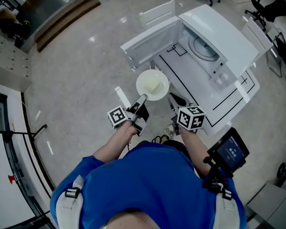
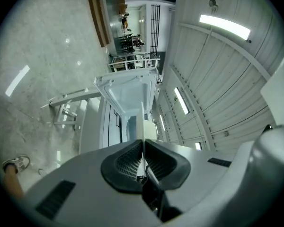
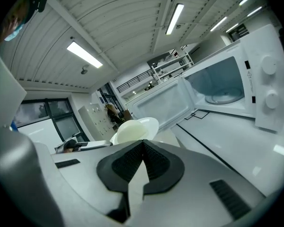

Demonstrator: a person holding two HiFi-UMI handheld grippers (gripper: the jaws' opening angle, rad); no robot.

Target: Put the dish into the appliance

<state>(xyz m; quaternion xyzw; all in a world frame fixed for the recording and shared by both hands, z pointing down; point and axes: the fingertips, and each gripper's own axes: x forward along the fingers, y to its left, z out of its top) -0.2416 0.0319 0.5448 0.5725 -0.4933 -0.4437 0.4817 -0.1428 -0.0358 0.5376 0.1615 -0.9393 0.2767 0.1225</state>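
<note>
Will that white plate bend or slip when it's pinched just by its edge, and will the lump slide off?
Probably no bending: the plate looks flat though the left gripper pinches only its rim. It looks smooth, so it might slip or droop. The pale lump seems to lie loose on top, so a tilt could slide it off.

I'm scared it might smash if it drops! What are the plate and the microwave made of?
The plate looks like glazed ceramic, though it could be hard plastic: it is smooth, glossy and cream-white, with a thin rim. The microwave looks like painted metal or plastic, judging by its flat, matte white casing. Its turntable seems to be glass, since it is see-through and shiny.
</note>
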